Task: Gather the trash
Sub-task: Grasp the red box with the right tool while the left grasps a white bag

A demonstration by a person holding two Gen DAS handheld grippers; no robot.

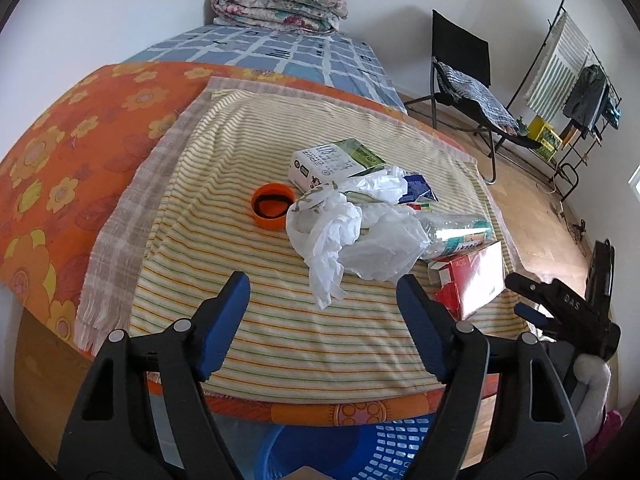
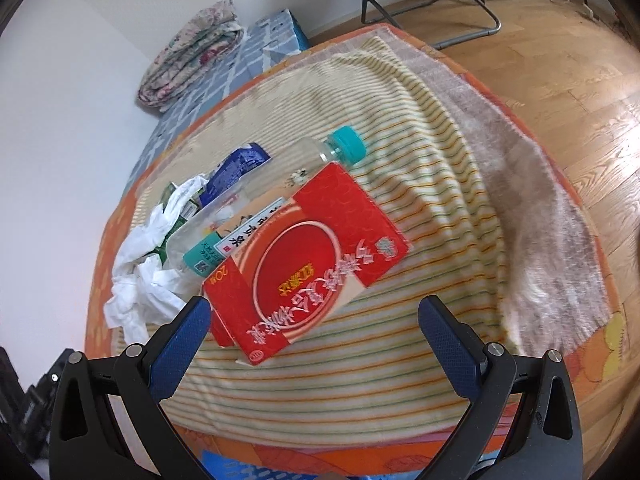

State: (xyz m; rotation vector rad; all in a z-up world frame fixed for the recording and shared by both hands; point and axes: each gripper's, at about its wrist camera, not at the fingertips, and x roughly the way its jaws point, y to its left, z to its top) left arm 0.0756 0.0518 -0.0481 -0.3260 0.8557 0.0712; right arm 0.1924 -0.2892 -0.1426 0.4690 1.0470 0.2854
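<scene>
Blue-padded fingers of the left gripper [image 1: 322, 292] stand wide apart with nothing between them, above the near edge of a striped towel [image 1: 240, 152] on which all the trash lies; the red carton serves below as the landmark. At the bottom of the left wrist view, under the table edge, is one blue perforated plastic basket [image 1: 384, 452]; its contents cannot be made out. The right gripper [image 2: 316, 320] is likewise spread wide and holds nothing, with the red carton [image 2: 308, 256] lying just ahead of its fingers at the towel's near edge, apparently not touching them. This carton is one red-and-cream box with white Chinese characters, seen upside down, and "20" printed at one corner. Resting against its far side lies one clear plastic bottle [image 2: 256, 200] on its side, with a teal cap [image 2: 347, 145] and a teal-and-white Chinese label too small to read. Beyond the bottle lies one blue-and-white carton [image 2: 236, 168]. Left of the red carton is one heap of crumpled white plastic [image 1: 352, 224]. Beyond the heap lies one white-and-green carton [image 1: 332, 162] bearing Chinese print, and beside that, farthest left of the red carton, one orange cap [image 1: 272, 206] with its open side up, showing a dark ring inside.
</scene>
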